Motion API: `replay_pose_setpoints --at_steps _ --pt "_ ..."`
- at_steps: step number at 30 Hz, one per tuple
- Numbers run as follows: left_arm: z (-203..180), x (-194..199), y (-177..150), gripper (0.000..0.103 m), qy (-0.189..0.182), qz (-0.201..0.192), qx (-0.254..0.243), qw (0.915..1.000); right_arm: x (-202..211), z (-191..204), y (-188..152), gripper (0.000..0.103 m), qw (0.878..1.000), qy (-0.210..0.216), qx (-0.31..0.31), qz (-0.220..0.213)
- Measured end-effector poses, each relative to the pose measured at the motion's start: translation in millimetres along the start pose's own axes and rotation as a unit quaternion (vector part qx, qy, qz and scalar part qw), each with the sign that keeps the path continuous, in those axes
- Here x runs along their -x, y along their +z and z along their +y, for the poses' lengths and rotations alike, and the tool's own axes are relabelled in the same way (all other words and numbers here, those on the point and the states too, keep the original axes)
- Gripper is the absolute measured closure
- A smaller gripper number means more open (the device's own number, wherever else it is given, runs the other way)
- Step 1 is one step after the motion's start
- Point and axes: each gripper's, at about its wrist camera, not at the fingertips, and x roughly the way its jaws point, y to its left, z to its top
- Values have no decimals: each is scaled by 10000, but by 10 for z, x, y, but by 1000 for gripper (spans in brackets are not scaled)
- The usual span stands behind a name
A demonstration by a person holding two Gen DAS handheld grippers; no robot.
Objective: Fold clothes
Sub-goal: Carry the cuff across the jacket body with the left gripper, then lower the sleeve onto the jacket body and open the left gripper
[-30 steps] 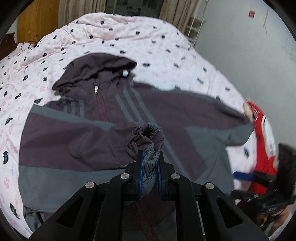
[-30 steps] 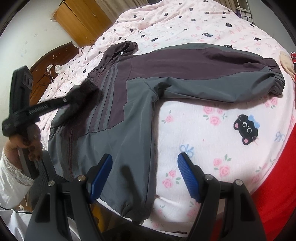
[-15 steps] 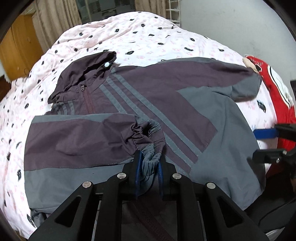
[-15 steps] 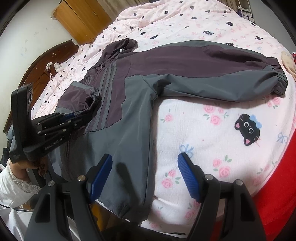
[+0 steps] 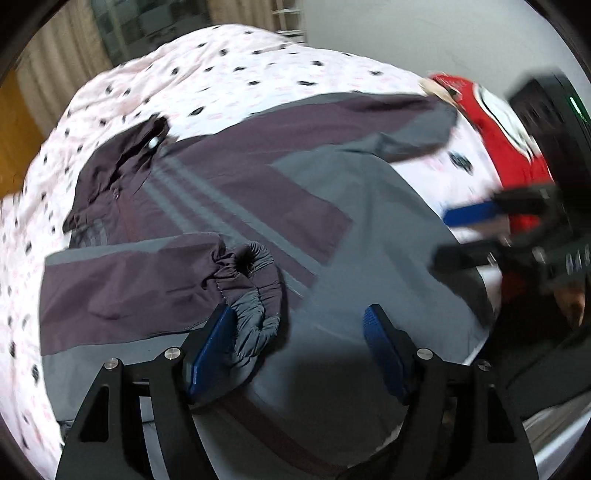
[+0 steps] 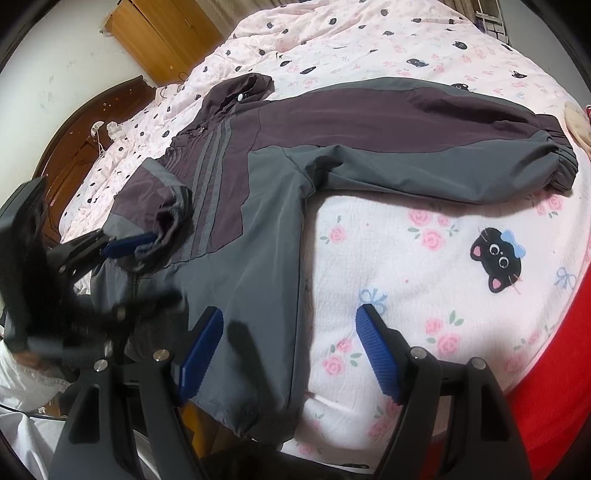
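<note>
A hooded jacket (image 5: 332, 240) in dark purple and grey lies front up on the bed. One sleeve (image 5: 129, 280) is folded across its front. That sleeve's elastic cuff (image 5: 255, 295) rests against the left pad of my left gripper (image 5: 297, 314), whose jaws are opening, with the other pad well clear of the cloth. The right wrist view shows that gripper (image 6: 147, 273) at the cuff (image 6: 173, 218). The other sleeve (image 6: 443, 162) stretches out straight to the right. My right gripper (image 6: 290, 317) hangs open and empty over the jacket's (image 6: 277, 221) lower side edge.
The pink bedcover (image 6: 443, 277) with cat and rose prints lies under the jacket. A red cloth (image 5: 509, 147) lies at the bed's right side. A dark wooden headboard (image 6: 85, 140) and a wardrobe (image 6: 162, 33) stand at the far left. A white sleeve (image 6: 22, 387) shows at the lower left.
My left gripper carried the cuff across the jacket's front, rolled, and then opened, so the cuff now lies loose beside one pad. The right gripper has stayed still and open.
</note>
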Motion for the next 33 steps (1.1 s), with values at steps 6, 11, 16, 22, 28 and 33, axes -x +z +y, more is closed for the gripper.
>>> replay_pose_setpoints --at_steps 6,11,16,22,28,33 --pt "85 246 -50 35 -142 -437 193 9988 -7 4 -2 27 10000 -21 29 20" --pt "282 433 -29 35 -129 -824 339 9959 0 1 4 27 10000 -19 -4 32" --pt "613 617 -43 35 429 -1204 675 9895 60 2 33 27 10000 -8 -81 -26" --pt "1122 491 -224 35 1500 -776 1250 9777 280 182 156 27 9981 424 92 -447" --pt "1270 279 -455 35 1468 -432 1622 9748 200 667 312 46 9890 1289 583 -435" --pt "1263 229 -537 35 1333 -448 1732 9748 -158 1019 400 59 9859 1422 882 -19"
